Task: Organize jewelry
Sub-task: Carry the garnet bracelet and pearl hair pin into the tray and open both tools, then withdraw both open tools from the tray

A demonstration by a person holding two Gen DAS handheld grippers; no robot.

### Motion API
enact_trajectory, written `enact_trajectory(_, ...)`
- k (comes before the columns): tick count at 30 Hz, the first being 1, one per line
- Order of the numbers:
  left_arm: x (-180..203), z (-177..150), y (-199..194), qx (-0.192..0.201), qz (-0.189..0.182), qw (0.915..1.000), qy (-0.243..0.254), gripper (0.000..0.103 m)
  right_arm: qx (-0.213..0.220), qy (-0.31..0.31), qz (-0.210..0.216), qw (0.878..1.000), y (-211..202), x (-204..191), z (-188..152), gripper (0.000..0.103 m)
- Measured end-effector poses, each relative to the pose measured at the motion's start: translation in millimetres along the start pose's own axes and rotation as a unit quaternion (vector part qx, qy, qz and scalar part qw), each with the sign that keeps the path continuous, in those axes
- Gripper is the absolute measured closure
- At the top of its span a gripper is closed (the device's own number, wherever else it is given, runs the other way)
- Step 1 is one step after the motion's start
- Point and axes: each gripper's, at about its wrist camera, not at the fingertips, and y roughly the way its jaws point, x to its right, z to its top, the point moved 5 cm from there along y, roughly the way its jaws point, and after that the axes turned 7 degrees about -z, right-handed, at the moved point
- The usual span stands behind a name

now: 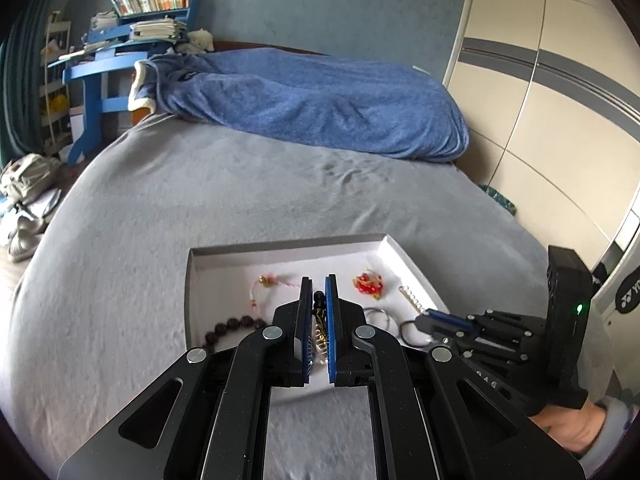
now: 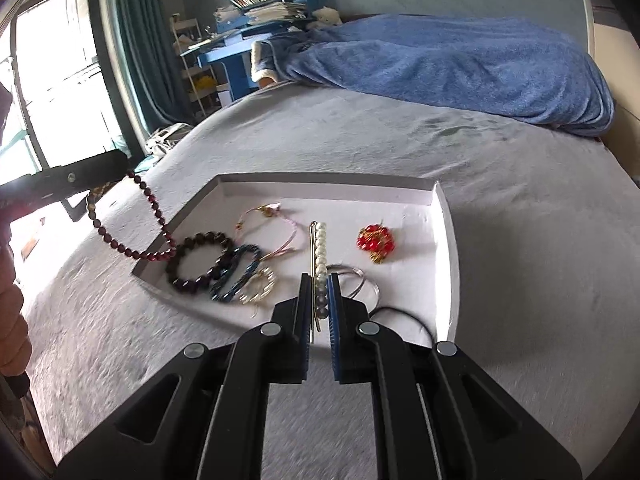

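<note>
A shallow white cardboard tray (image 2: 451,248) lies on the grey bed sheet (image 2: 520,240) and holds the jewelry. The right gripper (image 2: 319,300) is clamped on the near end of a gold hair clip set with a row of white pearls (image 2: 319,248), whose far end reaches toward the middle of the tray. To its right sits a cluster of red beads with gold bits (image 2: 376,243); thin silver rings (image 2: 356,276) lie just beside the right finger. Left of the clip are a pink cord bracelet with a gold charm (image 2: 272,220), a bracelet of large dark brown beads (image 2: 196,260), a dark blue beaded bracelet (image 2: 236,276) and a pale gold one (image 2: 260,286), the last three touching.

The left gripper (image 1: 319,312) has its jaws nearly together on a beaded strand; in the right wrist view a string of small dark red beads (image 2: 132,236) hangs from it over the tray's left edge. A folded blue blanket (image 2: 460,64) lies across the far end of the bed.
</note>
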Motion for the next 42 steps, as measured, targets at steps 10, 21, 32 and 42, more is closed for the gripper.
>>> enact_trajectory(10, -16, -17, 41, -0.036, 0.025, 0.9989, 0.015, 0.096, -0.036, -0.006, -0.019, 0.999, 40, 5, 1, 0.095)
enact_trajectory(21, -36, -53, 60, -0.07, 0.063, 0.9954, 0.016, 0.093, -0.05, -0.022, -0.036, 0.998, 57, 4, -13, 0.091)
enact_trajectory(32, -31, -70, 43, -0.046, 0.098, 0.9928, 0.051, 0.034, 0.001, 0.0, -0.03, 1.0, 29, 8, -22, 0.058)
enact_trajectory(42, -16, -94, 24, -0.01, 0.11, 0.9924, 0.055, 0.011, 0.077, 0.004, -0.026, 0.997, -14, 4, -41, 0.023)
